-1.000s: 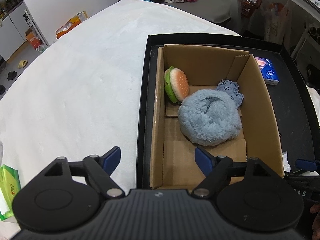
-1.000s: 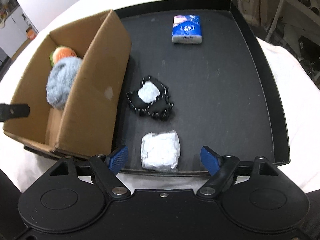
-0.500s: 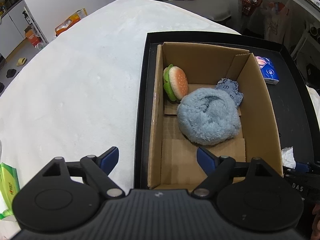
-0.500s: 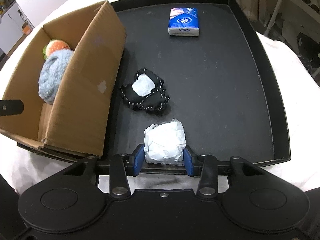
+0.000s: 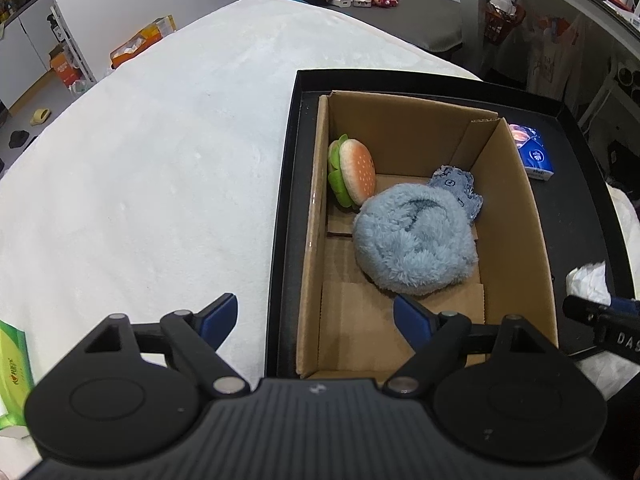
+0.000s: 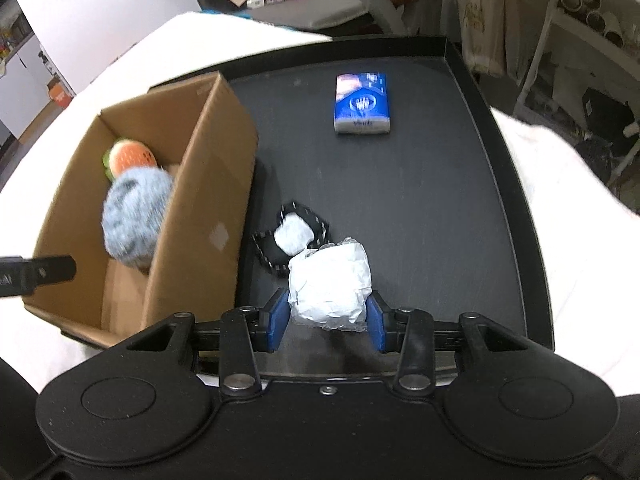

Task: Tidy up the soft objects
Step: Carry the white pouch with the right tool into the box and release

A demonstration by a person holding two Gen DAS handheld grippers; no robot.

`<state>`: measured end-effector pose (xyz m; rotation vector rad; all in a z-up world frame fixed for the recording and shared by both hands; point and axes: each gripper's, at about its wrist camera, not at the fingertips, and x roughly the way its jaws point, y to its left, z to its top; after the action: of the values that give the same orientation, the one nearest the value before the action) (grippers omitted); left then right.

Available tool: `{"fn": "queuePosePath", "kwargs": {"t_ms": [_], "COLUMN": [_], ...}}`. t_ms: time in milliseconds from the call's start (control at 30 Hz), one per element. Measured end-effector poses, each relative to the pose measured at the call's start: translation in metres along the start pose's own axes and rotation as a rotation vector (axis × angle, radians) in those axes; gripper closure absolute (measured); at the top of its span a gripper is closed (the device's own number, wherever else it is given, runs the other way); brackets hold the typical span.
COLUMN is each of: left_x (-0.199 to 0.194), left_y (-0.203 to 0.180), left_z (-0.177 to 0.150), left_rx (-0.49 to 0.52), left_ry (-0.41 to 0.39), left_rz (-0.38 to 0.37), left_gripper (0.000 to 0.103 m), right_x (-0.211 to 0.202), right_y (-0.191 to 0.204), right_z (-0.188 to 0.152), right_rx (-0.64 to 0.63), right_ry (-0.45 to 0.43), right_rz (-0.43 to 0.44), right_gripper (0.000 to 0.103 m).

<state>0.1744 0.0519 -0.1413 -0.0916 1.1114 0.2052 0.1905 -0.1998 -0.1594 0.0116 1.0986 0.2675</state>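
My right gripper is shut on a white crinkled soft packet and holds it above the black tray; the packet also shows in the left wrist view. A cardboard box holds a plush burger, a fluffy blue plush and a small blue cloth. In the right wrist view the box is at left. A black-and-white pouch lies on the tray beside the box. My left gripper is open and empty over the box's near left corner.
A blue tissue pack lies at the far side of the tray, also in the left wrist view. White cloth covers the table. A green pack sits at the near left edge.
My right gripper closed on the white packet and lifted it off the tray. The left gripper stayed open and shifted only slightly.
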Motion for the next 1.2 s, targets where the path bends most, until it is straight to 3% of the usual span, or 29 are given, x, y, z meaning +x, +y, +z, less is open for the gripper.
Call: {"fn": "queuePosePath", "kwargs": {"t_ms": [600,1200], "left_x": [-0.003,0.009], "left_y": [0.012,0.021], "left_z": [0.001,0.003], "left_rx": [-0.054,-0.091], "left_ry": [-0.019,0.014], "left_rz": [-0.034,-0.091], "left_gripper": [0.019,0.022], "right_x": [-0.032,-0.053], "right_y": [0.024,0.069], "right_z": [0.028,0.057], "right_rx": [-0.034,-0.119], "right_ry": [-0.114,-0.213], "right_rz": [0.016,0.029], "right_gripper": [0.063,0.063]}}
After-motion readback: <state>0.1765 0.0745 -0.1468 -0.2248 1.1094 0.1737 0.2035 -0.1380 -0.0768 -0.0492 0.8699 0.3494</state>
